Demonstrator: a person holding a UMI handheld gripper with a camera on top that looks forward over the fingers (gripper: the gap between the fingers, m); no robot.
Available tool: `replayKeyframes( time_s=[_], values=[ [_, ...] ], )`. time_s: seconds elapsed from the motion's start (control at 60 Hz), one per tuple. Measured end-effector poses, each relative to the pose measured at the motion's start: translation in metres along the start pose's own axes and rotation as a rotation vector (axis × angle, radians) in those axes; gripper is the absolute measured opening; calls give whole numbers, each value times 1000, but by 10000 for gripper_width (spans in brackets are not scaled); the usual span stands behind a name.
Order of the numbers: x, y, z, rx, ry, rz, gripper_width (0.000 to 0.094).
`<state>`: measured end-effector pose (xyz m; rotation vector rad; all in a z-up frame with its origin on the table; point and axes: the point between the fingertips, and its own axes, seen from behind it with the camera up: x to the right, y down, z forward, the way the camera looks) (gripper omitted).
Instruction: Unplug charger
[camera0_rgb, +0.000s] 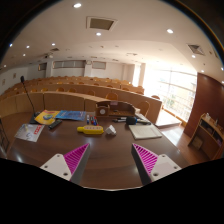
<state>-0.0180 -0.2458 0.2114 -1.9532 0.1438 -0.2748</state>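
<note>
No charger or plug can be made out with certainty; the likeliest candidates are the small items clustered in the middle of the frame on the dark brown wooden desk (110, 165), where a flat yellow rectangular object (90, 129) lies beside a small pale grey object (110, 129), too small to identify. All of this sits well beyond the gripper (110, 160), whose two fingers rise from the lower part of the frame with their magenta pads (76, 157) facing inward and spread wide apart, holding nothing, only bare desk surface between them. Behind the yellow object, slightly right of centre, stands a dark boxy device (117, 109). To the left of centre lie a blue flat item (70, 115) and a round yellow-and-blue object (45, 117), with a white sheet bearing red marks (29, 131) further toward the left edge. Right of centre rests a pale notebook or stack of papers (144, 131). Beyond the desk, curved rows of wooden lecture-hall benches (80, 92) fill the middle band, bright windows (178, 92) glow at the right, and a white ceiling with recessed lights (100, 25) spans the upper frame.
</note>
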Motion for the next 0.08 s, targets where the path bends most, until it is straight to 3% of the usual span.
replayKeyframes(
  time_s=[0.083],
  values=[
    [-2, -1, -5, 3, -3, 3, 843]
  ],
)
